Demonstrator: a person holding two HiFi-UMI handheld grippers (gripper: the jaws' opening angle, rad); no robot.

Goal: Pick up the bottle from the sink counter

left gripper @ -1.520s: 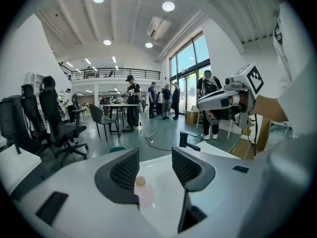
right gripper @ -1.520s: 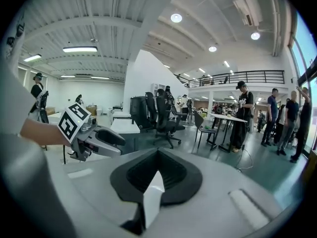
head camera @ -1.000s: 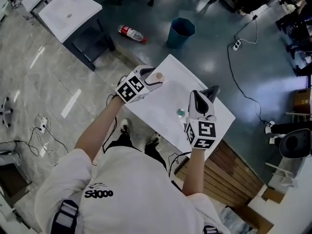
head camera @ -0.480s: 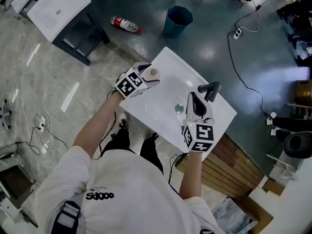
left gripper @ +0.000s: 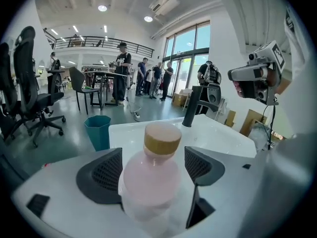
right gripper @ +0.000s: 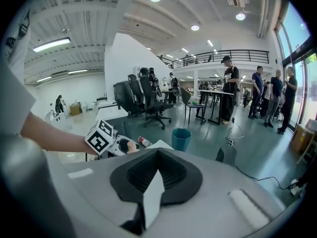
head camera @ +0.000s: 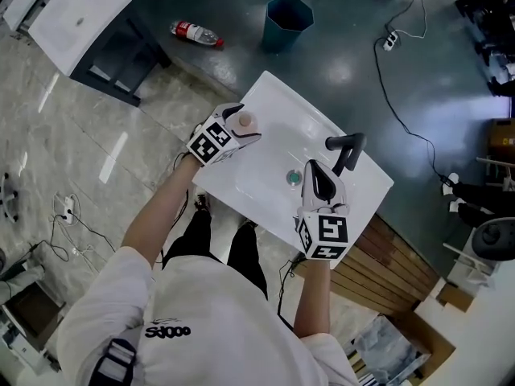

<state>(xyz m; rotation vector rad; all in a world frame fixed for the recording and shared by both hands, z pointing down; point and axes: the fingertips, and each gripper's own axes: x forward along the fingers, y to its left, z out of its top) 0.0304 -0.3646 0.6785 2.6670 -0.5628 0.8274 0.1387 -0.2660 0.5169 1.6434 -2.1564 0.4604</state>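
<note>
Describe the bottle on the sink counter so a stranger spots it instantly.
Find the white sink counter with the black faucet. At its opposite edge, between the left gripper's opening fingers, stands a bottle. Unlike the red-labelled bottle on the floor, it is pale pink with a tan cap.

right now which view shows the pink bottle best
The left gripper view: the bottle fills the middle, tan cap and pink body clear, between the opening jaws of the left gripper. The head view shows mostly its top from above; the right gripper view shows it tiny and distant.
</note>
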